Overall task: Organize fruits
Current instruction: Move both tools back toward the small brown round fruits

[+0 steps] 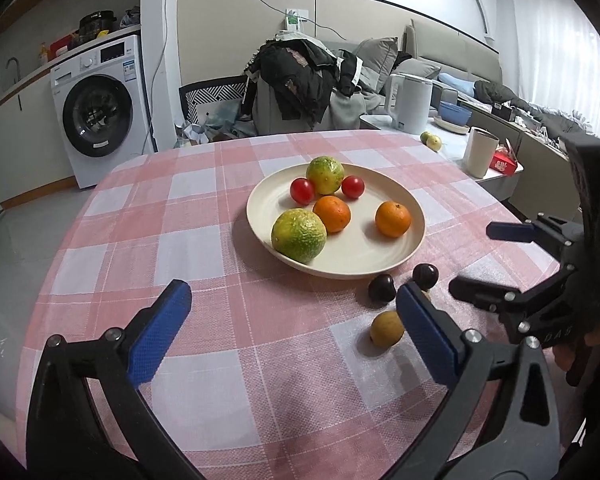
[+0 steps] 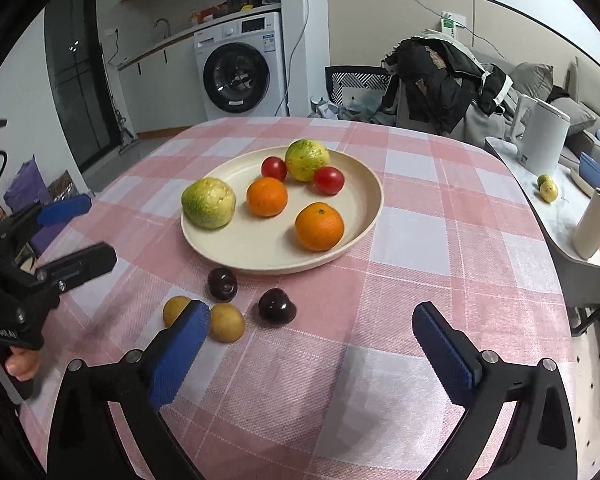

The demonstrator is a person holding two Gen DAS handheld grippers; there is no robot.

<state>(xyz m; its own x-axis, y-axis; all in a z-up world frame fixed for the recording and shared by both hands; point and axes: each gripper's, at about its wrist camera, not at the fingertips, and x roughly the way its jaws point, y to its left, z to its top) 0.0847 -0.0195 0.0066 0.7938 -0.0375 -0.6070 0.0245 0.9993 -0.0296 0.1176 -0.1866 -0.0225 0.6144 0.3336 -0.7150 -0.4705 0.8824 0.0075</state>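
Observation:
A cream plate [image 1: 380, 264] [image 2: 260, 256] on the pink checked tablecloth holds two green citrus fruits [image 1: 299, 235] [image 2: 208, 202], two oranges [image 1: 393, 219] [image 2: 319, 226] and two red tomatoes [image 1: 302, 191] [image 2: 329, 179]. In front of the plate lie two dark plums [image 1: 381, 287] [image 2: 276, 306] and two small yellow-brown fruits [image 1: 386, 329] [image 2: 227, 322]. My left gripper [image 1: 296, 328] is open and empty, near side of the plate. My right gripper [image 2: 312, 336] is open and empty, just near of the plums.
To the right, a side counter carries a white kettle [image 1: 410, 102] [image 2: 544, 136], a cream cup [image 1: 480, 152] [image 2: 594, 224], a blue bowl [image 1: 454, 113] and small yellow fruit [image 2: 548, 190]. A chair piled with clothes [image 1: 300, 76] stands behind the table. A washing machine [image 1: 100, 112] stands far left.

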